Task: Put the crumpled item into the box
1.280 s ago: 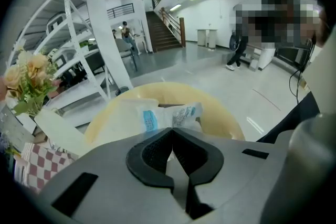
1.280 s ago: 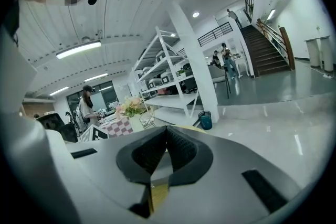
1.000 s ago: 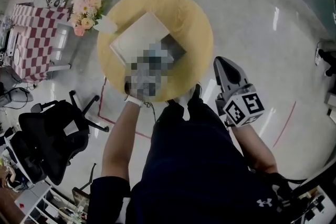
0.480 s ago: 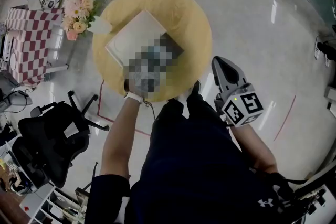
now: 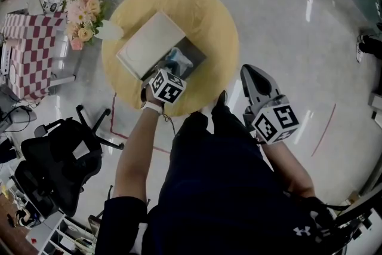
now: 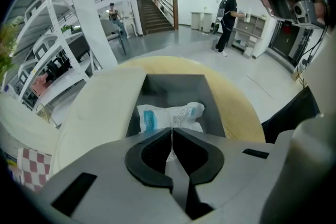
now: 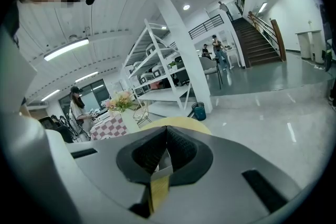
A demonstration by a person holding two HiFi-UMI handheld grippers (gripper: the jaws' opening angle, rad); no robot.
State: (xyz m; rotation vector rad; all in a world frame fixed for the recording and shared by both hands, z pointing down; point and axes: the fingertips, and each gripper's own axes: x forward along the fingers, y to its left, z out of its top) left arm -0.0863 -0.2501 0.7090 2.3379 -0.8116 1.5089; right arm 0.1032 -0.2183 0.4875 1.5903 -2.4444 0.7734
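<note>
Slightly leftward is where the round yellow table [image 5: 210, 14] has drifted in the head view, while the right gripper [image 5: 249, 71] hangs where it did.

On the table stands an open grey box [image 6: 174, 87], its cream lid [image 5: 145, 45] folded back to the left. A crumpled white-and-blue packet [image 6: 171, 114] lies inside the box. The left gripper [image 6: 172, 131] reaches over the box's near edge, jaws clenched together, their tips pinching the packet's near, raised fold. The right gripper is off the table's right side, over the glossy floor, its jaws closed with nothing between them. A pink-and-yellow flower bouquet [image 5: 82, 11] stands just left of the table.
</note>
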